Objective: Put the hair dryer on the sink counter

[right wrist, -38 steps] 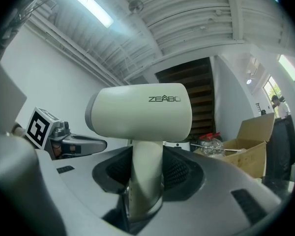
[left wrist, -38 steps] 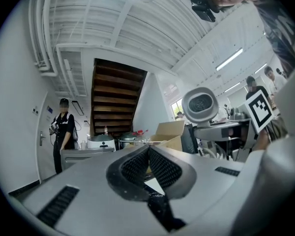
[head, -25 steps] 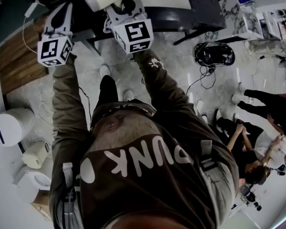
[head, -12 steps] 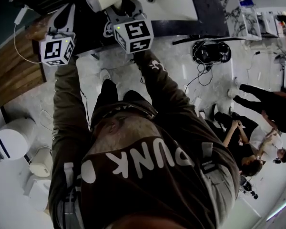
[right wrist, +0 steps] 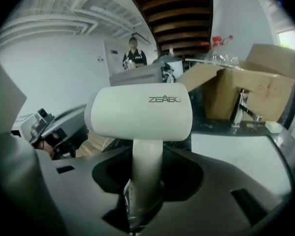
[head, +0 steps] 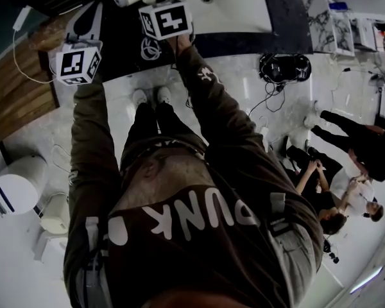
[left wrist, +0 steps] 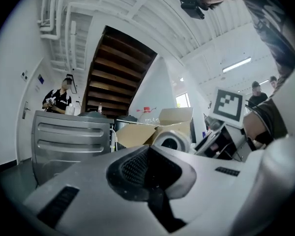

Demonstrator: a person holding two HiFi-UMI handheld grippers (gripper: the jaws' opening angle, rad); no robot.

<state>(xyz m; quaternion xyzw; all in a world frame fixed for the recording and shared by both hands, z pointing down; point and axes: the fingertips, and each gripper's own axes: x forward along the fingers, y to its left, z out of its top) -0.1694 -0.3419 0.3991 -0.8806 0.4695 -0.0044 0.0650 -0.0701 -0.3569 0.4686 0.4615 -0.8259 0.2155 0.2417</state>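
Hair dryer (right wrist: 140, 117) is clenched by its white handle between the jaws of my right gripper (right wrist: 143, 200), barrel lying crosswise on top. From the head view I see it held up over the dark sink counter (head: 285, 15), just left of the white basin (head: 240, 5), with the faucet (right wrist: 242, 109) and a cardboard box (right wrist: 255, 85) off to its right. My left gripper (left wrist: 155, 191) has its jaws pressed together on nothing and hangs well to the left of the dryer.
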